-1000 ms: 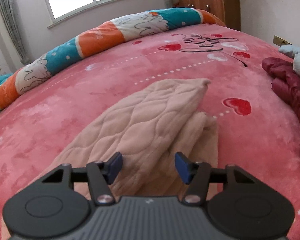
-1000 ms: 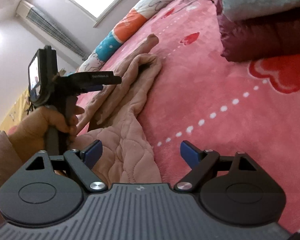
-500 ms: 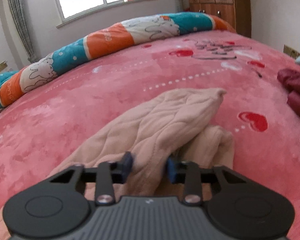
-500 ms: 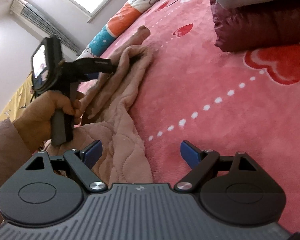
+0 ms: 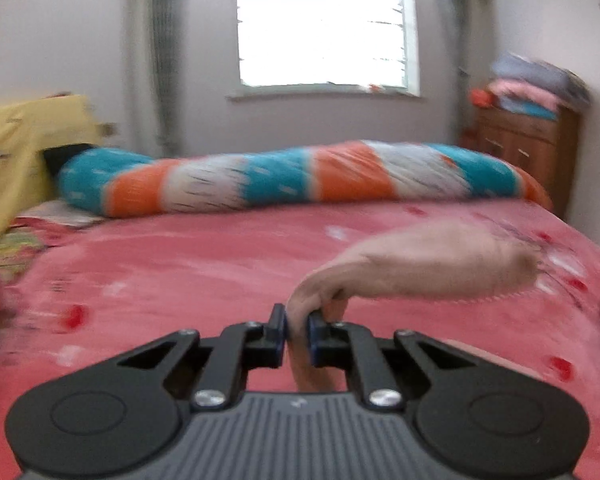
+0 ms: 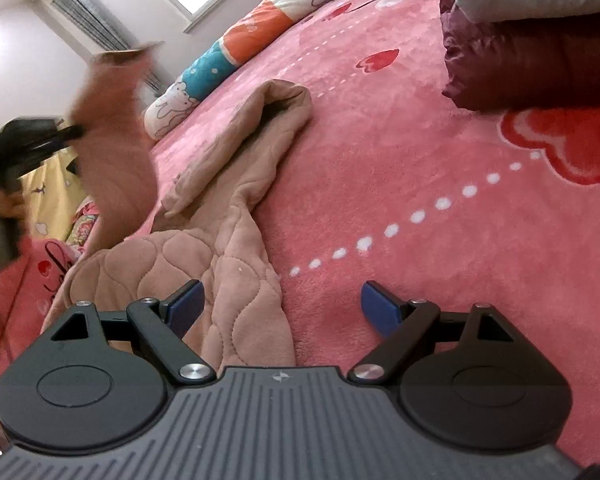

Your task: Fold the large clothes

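We've got a bed with a pink heart-print blanket [image 6: 440,152]. On it: beige quilted garment [image 6: 236,236] around 9 o'clock, maroon folded clothes [image 6: 532,64] at 2, and a striped rolled quilt [image 5: 300,178] along the 12 o'clock edge.

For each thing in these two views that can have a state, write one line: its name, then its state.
left gripper: shut on a fold of the beige garment, raised above the bed.
right gripper: open, low over the garment's edge.
beige garment: one part lifted, the rest crumpled on the pink blanket.
striped quilt: rolled along the bed's far side.
maroon clothing: piled, a pale item on top.
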The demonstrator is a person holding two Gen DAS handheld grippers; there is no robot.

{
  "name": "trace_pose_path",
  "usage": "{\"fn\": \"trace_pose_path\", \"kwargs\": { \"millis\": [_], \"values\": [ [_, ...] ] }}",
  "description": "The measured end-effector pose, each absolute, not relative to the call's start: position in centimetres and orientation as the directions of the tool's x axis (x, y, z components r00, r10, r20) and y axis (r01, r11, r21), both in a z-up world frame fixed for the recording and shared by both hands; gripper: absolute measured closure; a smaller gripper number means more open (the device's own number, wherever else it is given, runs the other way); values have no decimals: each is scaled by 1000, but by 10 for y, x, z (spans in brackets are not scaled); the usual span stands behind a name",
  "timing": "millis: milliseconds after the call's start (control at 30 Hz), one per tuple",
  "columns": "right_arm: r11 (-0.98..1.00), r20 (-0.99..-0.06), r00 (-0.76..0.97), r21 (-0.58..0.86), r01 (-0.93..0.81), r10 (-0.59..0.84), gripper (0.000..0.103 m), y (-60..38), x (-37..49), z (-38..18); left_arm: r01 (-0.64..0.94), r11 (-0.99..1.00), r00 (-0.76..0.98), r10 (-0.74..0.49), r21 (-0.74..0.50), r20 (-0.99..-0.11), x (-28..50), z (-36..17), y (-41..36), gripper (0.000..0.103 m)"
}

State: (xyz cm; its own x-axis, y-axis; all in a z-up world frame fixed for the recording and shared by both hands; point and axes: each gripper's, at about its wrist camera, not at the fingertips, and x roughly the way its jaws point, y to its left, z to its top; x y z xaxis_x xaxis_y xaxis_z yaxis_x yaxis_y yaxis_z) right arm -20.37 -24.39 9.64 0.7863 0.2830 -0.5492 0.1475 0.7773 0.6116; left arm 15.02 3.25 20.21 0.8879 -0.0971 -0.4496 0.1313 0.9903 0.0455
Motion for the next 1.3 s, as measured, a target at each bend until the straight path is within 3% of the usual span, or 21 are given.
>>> {"fn": "trace_pose_path", "kwargs": {
  "millis": [267, 467, 633, 867, 967, 1033, 1100, 1300],
  "values": [
    [831, -569, 783, 542, 129, 250, 0, -232, -199, 95, -194, 981, 887, 162, -31, -433, 109, 212, 207, 94],
    [875, -584, 782, 471, 110, 216, 0, -223, -196, 92, -417, 907, 779, 322, -63, -538, 75, 155, 310, 94],
    [911, -596, 782, 402, 94, 182, 0, -216, -191, 91, -493, 867, 691, 341, -70, -637, 57, 97, 349, 94],
    [927, -598, 785, 365, 89, 161, 0, -213, -193, 91, -503, 861, 649, 323, -69, -689, 53, 66, 352, 91],
    [930, -600, 785, 356, 88, 155, 0, -211, -191, 91, -528, 846, 634, 328, -82, -700, 38, 66, 357, 77],
    [930, -600, 784, 356, 88, 156, 0, -211, -190, 91, -542, 835, 626, 330, -91, -707, 30, 68, 358, 55],
    [929, -600, 784, 359, 88, 158, 0, -212, -192, 91, -560, 822, 622, 337, -100, -706, 17, 76, 354, 45],
    [918, -599, 783, 385, 98, 168, 0, -213, -193, 92, -547, 829, 649, 332, -117, -685, -20, 99, 326, 33]
  ]
}}
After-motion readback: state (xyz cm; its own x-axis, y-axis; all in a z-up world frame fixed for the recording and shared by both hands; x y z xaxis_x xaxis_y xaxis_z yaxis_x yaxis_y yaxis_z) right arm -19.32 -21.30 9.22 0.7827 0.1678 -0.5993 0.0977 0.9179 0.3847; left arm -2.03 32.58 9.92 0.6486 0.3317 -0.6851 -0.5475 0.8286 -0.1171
